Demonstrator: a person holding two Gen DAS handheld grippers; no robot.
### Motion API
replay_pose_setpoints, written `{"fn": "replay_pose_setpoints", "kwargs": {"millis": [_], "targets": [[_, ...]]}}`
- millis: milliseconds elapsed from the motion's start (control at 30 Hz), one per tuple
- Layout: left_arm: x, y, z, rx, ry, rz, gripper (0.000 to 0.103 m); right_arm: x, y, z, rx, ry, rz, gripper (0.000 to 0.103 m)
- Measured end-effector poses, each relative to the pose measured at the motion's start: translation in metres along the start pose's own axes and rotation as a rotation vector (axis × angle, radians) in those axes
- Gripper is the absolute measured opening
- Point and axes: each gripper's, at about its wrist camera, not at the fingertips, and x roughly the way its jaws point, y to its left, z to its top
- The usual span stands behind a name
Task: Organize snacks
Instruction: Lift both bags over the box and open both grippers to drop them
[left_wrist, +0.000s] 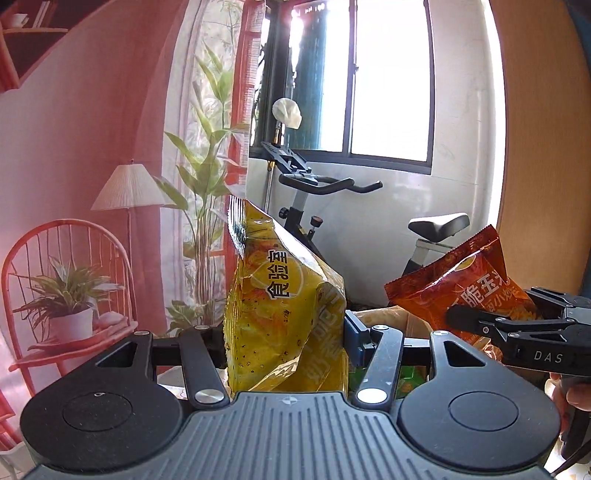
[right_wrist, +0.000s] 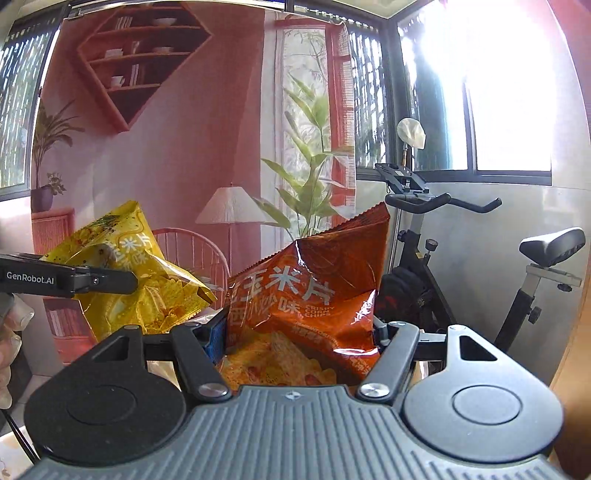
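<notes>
- The left gripper (left_wrist: 284, 339) is clamping a yellow chip bag (left_wrist: 284, 310) between its two fingers, the jaws squeezing in on the bag's lower half; the bag is standing nearly upright, its crimped top edge leaning toward 11 o'clock in the left wrist view.
- The right gripper (right_wrist: 299, 332) is pinching an orange chip bag (right_wrist: 314, 291) the same way, its jaws pressing into the bag's sides, with the sealed top corner pointing up toward 1 o'clock in the right wrist view.
- Both bags are hanging in the air, held up off any surface, near each other but apart.
- From the left wrist camera, the orange bag is showing at about 3 o'clock, with the right tool's black fingers closing over its lower edge.
- From the right wrist camera, the yellow bag is sitting at about 9 o'clock, with the left tool's black finger crossing in front of it; a bit of the person's hand (right_wrist: 11, 332) is peeking in at the left edge.
- An exercise bike (right_wrist: 443, 236) is standing behind the bags, toward 2 o'clock, below a bright window (right_wrist: 509, 110).
- A printed backdrop (right_wrist: 166, 147) showing a lamp, a red chair and leafy plants is hanging at 10 to 12 o'clock.
- Under the orange bag, more snack packaging is showing faintly, too hidden for me to tell what it is.
</notes>
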Motion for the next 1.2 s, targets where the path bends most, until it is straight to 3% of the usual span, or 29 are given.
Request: {"fn": "replay_pose_setpoints", "kwargs": {"millis": [333, 500, 567, 867, 1200], "targets": [[0.085, 0.006, 0.004, -0.011, 0.105, 0.020, 0.060, 0.080, -0.007, -0.015, -0.015, 0.083, 0.001, 0.069], [0.094, 0.016, -0.003, -0.026, 0.134, 0.018, 0.072, 0.093, -0.014, -0.026, 0.019, 0.138, 0.001, 0.076], [0.089, 0.019, -0.005, -0.019, 0.129, 0.031, 0.074, 0.090, -0.016, -0.026, 0.026, 0.138, 0.005, 0.082], [0.039, 0.037, -0.017, -0.072, 0.114, 0.048, 0.073, 0.048, -0.015, -0.029, 0.081, 0.104, 0.050, 0.082], [-0.025, 0.058, -0.062, -0.155, 0.169, 0.096, 0.073, -0.015, -0.009, -0.059, 0.149, 0.096, 0.048, 0.082]]}}
